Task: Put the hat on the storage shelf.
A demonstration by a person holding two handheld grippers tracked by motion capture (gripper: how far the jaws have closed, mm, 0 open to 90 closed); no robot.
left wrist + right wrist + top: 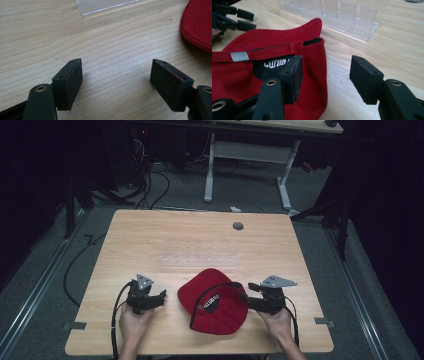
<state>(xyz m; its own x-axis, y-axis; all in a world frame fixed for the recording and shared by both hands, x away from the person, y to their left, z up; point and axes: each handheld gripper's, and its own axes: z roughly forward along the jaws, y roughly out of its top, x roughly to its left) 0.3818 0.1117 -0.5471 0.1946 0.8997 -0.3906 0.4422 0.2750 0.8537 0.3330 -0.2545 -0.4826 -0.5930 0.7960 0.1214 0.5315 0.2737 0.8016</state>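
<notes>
A red cap [227, 317] lies upside down near the table's front edge, its black lining with white lettering facing up. In the right gripper view the cap [262, 40] shows a strap with a silver buckle [239, 56]. My right gripper [250, 296] stands at the cap's right side, open. Its jaws [325, 67] straddle the cap's rear rim; one pad sits just inside the rim and the other over bare wood, neither pressing. My left gripper [161, 297] rests left of the cap, open, with only wood between its jaws [116, 72]. The cap's edge [198, 25] lies apart from it.
A clear plastic slotted rack [197, 255] stands on the wooden table [150, 235] just behind the cap, seen close as the rack [342, 15]. A grey grommet [238, 226] sits near the far edge. Cables and a desk frame [250, 165] lie on the floor beyond.
</notes>
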